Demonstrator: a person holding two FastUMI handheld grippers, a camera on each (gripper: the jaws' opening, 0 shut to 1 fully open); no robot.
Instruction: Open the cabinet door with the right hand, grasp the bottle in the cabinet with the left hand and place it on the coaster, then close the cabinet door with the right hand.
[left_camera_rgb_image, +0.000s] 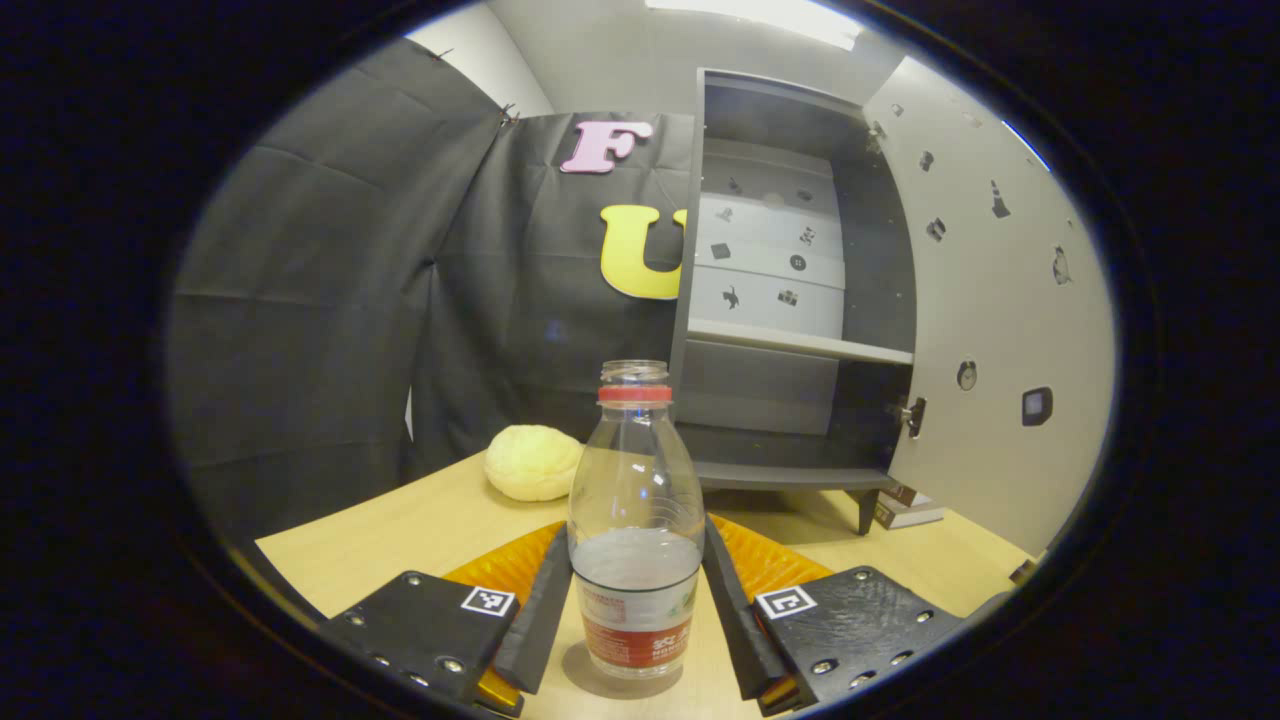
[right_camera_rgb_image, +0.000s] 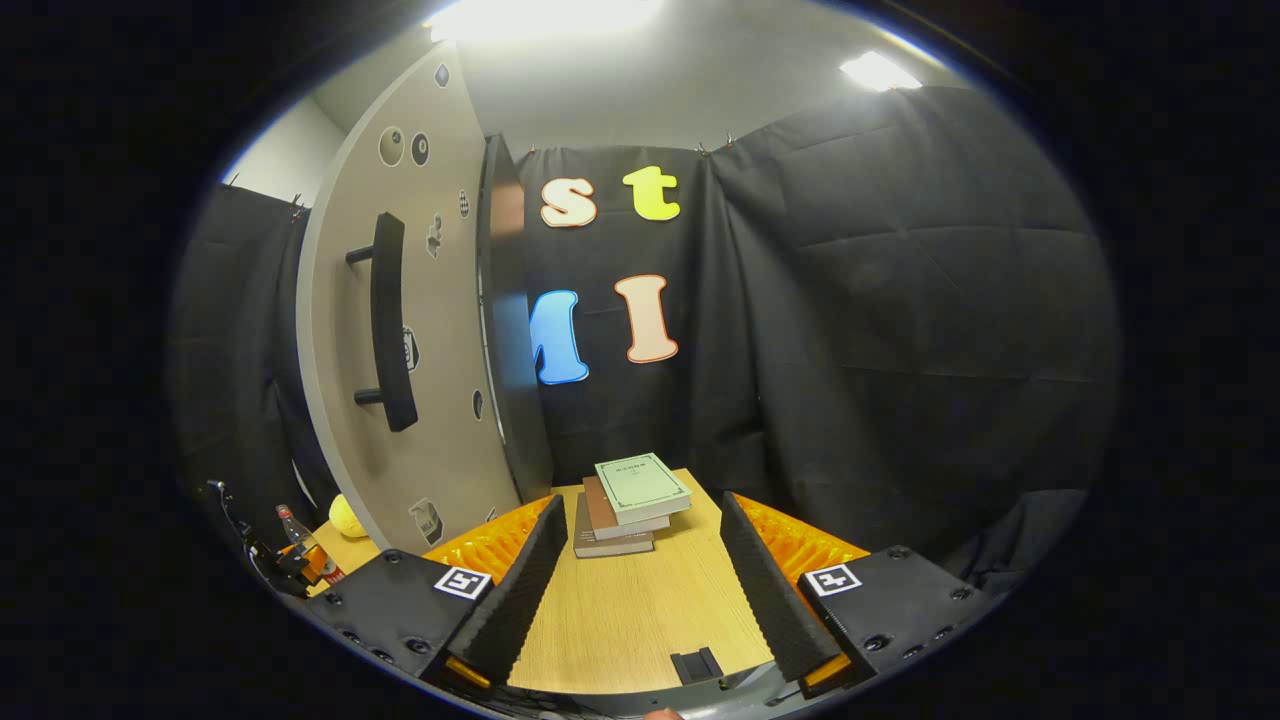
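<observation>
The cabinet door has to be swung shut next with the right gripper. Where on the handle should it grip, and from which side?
Grip the handle at mid-length, coming square at the door's outer face. The bar stands upright and is held off the panel on two posts, leaving room for the open right gripper's fingers either side.

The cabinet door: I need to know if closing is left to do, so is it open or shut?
Open. The cabinet door stands swung wide, baring the shelf inside.

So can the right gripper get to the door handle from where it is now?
Probably yes. The right gripper is open and empty, the handle on the open door faces it up to its left, and nothing sits between them; the books lie lower, ahead.
</observation>
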